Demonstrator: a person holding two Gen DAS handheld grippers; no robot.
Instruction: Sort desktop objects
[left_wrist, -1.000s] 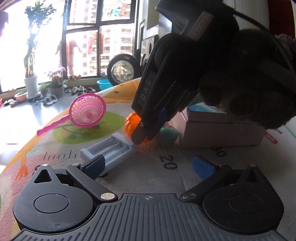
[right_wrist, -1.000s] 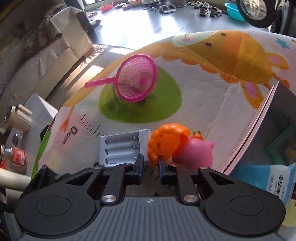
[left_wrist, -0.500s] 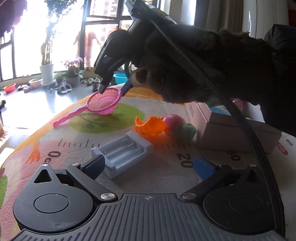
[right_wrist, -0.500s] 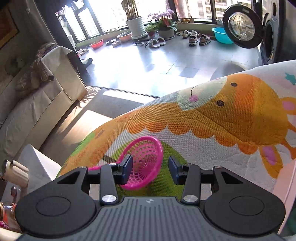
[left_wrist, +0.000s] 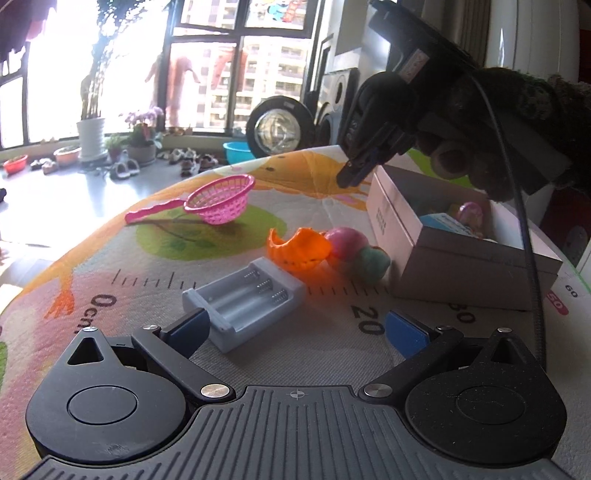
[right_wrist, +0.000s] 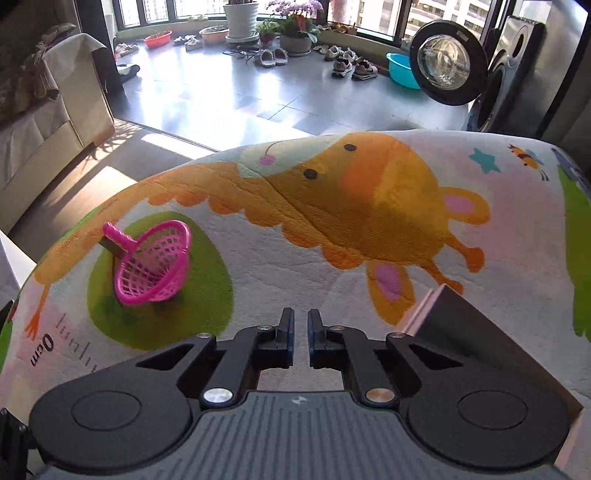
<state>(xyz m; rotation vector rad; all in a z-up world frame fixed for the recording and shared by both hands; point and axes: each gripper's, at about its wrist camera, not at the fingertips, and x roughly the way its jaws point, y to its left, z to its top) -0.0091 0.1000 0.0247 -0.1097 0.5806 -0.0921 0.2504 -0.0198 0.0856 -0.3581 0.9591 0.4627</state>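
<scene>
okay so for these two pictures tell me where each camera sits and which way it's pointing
Left wrist: low on the left hand-held gripper, facing across the mat at the battery holder, orange shell and box; its wide-open fingers, the right hand-held gripper and gloved hand show.
Right wrist: higher on that gripper, looking down toward the windows; nearly closed fingers show.
Shared: pink strainer, mat, box.

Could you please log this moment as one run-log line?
left gripper: open, empty | right gripper: shut, empty, above box | battery holder: on mat
</scene>
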